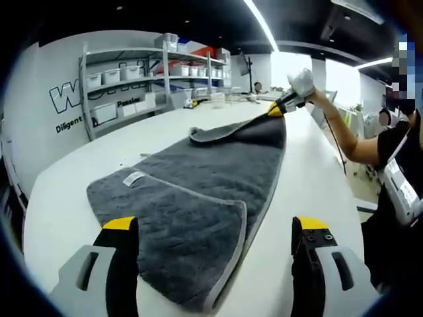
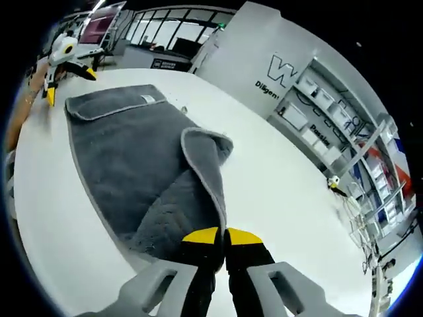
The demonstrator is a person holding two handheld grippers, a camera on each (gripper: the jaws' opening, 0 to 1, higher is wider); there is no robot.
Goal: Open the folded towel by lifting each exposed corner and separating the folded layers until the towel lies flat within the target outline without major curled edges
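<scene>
Towel (image 1: 198, 191), dark grey with a paler hem, lies on the white tabletop (image 1: 86, 165), its long axis running from lower centre to upper right of the left gripper view. A white label (image 1: 133, 177) shows (left edge). The right hand-held gripper (image 2: 221, 236) pinches the far corner, which folds back; the left hand-held gripper (image 1: 215, 231) stands spread open over the near end. Shelves (image 1: 152, 72) with bins stand upper left.

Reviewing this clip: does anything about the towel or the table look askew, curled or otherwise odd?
Yes. The grey towel is not flat: the corner pinched in the right gripper is lifted, and a flap curls back over the towel. At the other end, near the open left gripper, a layer stays folded over. Nothing looks spilled or damaged.
</scene>
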